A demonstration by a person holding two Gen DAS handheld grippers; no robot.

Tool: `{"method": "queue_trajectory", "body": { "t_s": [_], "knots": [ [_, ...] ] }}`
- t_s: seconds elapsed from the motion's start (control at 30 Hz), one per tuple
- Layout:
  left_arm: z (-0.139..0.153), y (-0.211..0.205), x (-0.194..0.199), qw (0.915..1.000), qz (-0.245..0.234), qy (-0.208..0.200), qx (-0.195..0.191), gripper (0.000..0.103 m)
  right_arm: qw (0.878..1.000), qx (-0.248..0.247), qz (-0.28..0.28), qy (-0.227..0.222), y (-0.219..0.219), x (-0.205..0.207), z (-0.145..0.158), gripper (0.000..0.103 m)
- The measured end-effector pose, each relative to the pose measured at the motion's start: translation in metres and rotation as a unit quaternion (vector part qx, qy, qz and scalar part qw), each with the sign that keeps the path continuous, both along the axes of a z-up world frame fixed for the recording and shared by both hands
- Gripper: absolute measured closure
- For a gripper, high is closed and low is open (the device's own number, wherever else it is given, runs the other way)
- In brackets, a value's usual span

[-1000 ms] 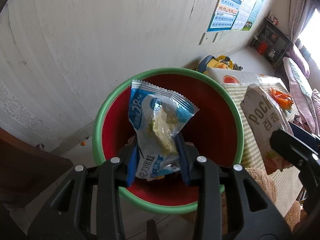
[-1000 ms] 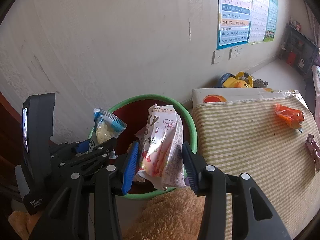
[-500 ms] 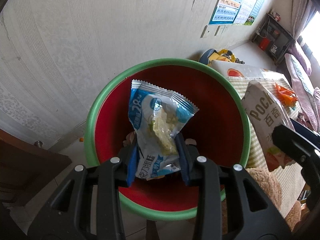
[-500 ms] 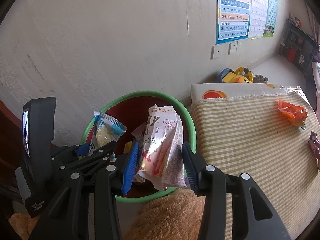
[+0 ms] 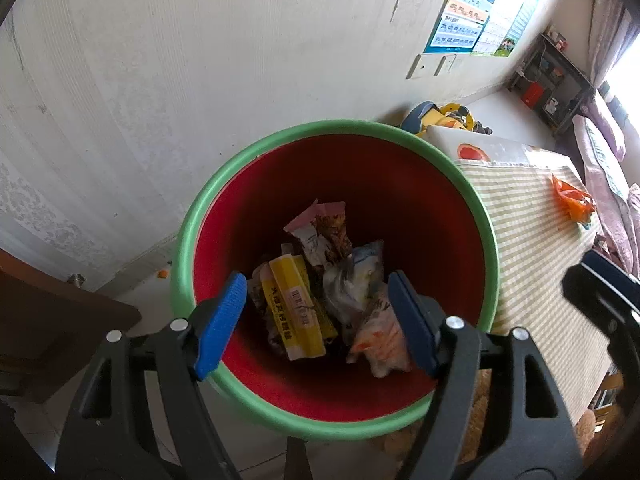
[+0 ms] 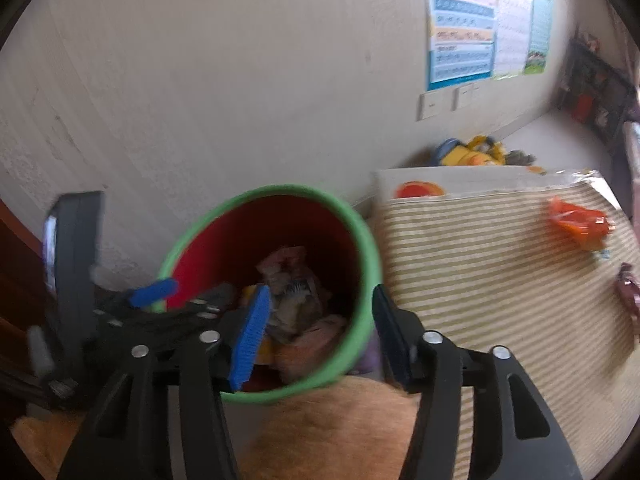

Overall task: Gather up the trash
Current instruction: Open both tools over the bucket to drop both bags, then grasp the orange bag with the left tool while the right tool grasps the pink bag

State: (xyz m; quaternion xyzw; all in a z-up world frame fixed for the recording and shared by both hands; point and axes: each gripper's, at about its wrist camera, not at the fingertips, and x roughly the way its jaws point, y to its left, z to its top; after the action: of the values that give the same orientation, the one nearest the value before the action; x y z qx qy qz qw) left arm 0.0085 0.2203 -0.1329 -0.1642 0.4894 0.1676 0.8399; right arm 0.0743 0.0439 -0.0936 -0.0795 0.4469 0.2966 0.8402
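Both grippers have just been opening over the bin [image 5: 188, 240], nothing between the jaws now: left gripper [image 5: 316, 320] released, right gripper [image 6: 316, 336] too. I've got them pitched steeply down above the rim so wrappers [image 5: 298, 312] land inside. One orange wrapper [image 6: 576, 226] waits on the striped bed [image 6: 480, 280].

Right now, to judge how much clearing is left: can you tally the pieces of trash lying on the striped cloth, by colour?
On the cloth:
Orange wrapper: 1
Dark reddish piece, cut off by the picture's edge: 1
Total: 2
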Motion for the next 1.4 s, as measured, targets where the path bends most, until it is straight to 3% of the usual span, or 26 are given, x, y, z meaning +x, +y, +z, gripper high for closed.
{"method": "queue_trajectory", "body": {
  "t_s": [0.17,0.33,0.5,0.67,0.7,0.73,0.83,1.0,1.27,1.3,1.37,1.4],
  "knots": [
    [0.008,-0.013,0.004,0.9997,-0.016,-0.004,0.019,0.032,0.992,-0.042,-0.122,-0.015,-0.103,0.042,-0.011,0.047],
    [0.016,-0.037,0.015,0.9985,-0.041,-0.013,0.034,0.027,0.957,-0.086,-0.278,-0.008,-0.239,0.096,-0.03,0.047],
    [0.032,-0.079,0.038,0.9959,-0.084,-0.028,0.016,0.027,0.932,-0.106,-0.345,0.031,-0.317,0.147,-0.061,0.046],
    [0.049,-0.129,0.063,0.9906,-0.127,-0.049,0.015,0.02,0.927,-0.087,-0.355,0.086,-0.344,0.173,-0.097,0.049],
    [0.053,-0.144,0.072,0.9886,-0.141,-0.052,0.011,0.02,0.927,-0.075,-0.357,0.086,-0.346,0.171,-0.099,0.06],
    [0.055,-0.153,0.079,0.9876,-0.147,-0.053,0.007,0.02,0.928,-0.064,-0.357,0.083,-0.348,0.167,-0.099,0.063],
    [0.058,-0.182,0.107,0.9845,-0.164,-0.062,-0.014,0.019,0.936,-0.024,-0.346,0.064,-0.351,0.147,-0.088,0.068],
    [0.05,-0.236,0.168,0.979,-0.191,-0.067,-0.025,0.018,0.933,0.07,-0.344,0.075,-0.364,0.083,-0.065,0.068],
    [-0.014,-0.292,0.262,0.9805,-0.184,0.022,-0.066,0.018,0.932,0.095,-0.338,0.091,-0.356,0.009,-0.064,0.067],
    [-0.02,-0.293,0.267,0.9809,-0.179,0.031,-0.071,0.023,0.933,0.095,-0.336,0.087,-0.355,0.006,-0.062,0.067],
    [-0.037,-0.293,0.277,0.9811,-0.164,0.057,-0.086,0.044,0.937,0.092,-0.331,0.069,-0.353,0.005,-0.057,0.067],
    [-0.045,-0.291,0.28,0.9802,-0.157,0.073,-0.097,0.063,0.938,0.093,-0.329,0.063,-0.354,0.003,-0.057,0.067]
  ]
}}
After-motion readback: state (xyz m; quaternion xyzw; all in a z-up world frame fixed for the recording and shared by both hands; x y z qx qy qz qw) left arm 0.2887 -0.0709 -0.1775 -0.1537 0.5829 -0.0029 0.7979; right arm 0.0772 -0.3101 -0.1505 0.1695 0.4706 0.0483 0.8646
